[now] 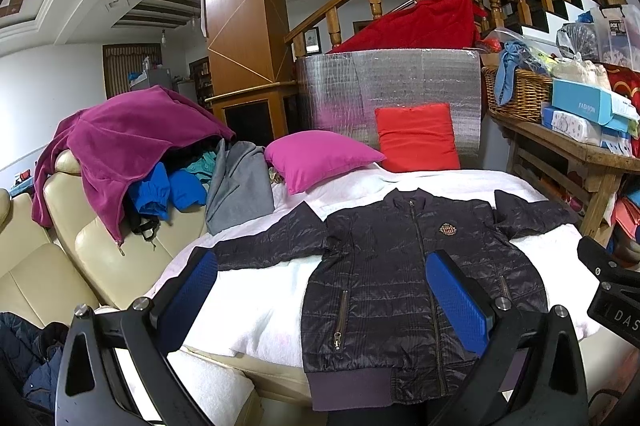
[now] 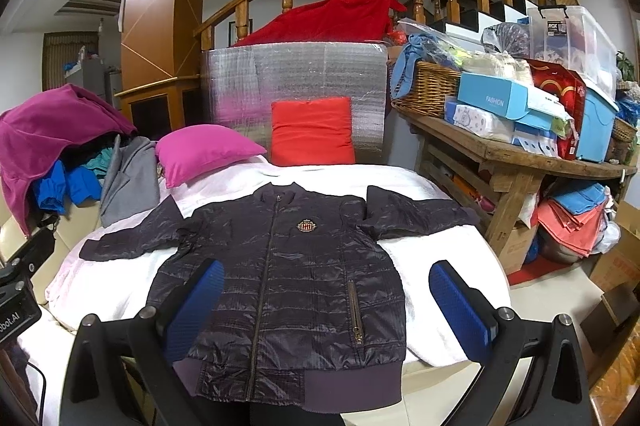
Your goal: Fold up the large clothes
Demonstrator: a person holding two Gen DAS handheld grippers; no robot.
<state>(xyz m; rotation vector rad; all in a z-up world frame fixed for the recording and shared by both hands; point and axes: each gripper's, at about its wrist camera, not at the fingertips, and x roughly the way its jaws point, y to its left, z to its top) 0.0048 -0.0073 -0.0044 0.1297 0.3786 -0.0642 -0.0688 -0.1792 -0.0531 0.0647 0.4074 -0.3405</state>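
**Jacket's laid out flat, both grippers hanging back w/ nothing in them**

So the dark quilted jacket [image 1: 404, 278] is spread front-up on the white blanket [image 1: 256, 298] over the bed, zipped, collar at the far end, hem at the near edge right under the cams. Long axis runs straight away from the grippers, sleeves out to both sides, roughly crosswise.

Left gripper [image 1: 340, 302] is wide open, empty, sitting over the jacket's left half + bare blanket. The left sleeve [image 1: 272, 246] is ahead and off to its left. Right gripper [image 2: 334, 306] same deal, wide open, holding nothing, straddling the right body panel. Right sleeve [image 2: 416, 212] lies further up and to the right. Neither looks to be touching fabric, tbh hard to be sure.

Imo each sleeve goes to the gripper on its own side, folded inward across the chest.

Stuff around: pink pillow [image 1: 320, 158] and red pillow [image 1: 416, 136] beyond the collar, well apart. Clothes pile [image 1: 160, 162] on the sofa to the left, cluttered wooden tabletop [image 2: 500, 146] on the right. Nothing actually blocks the sleeves.
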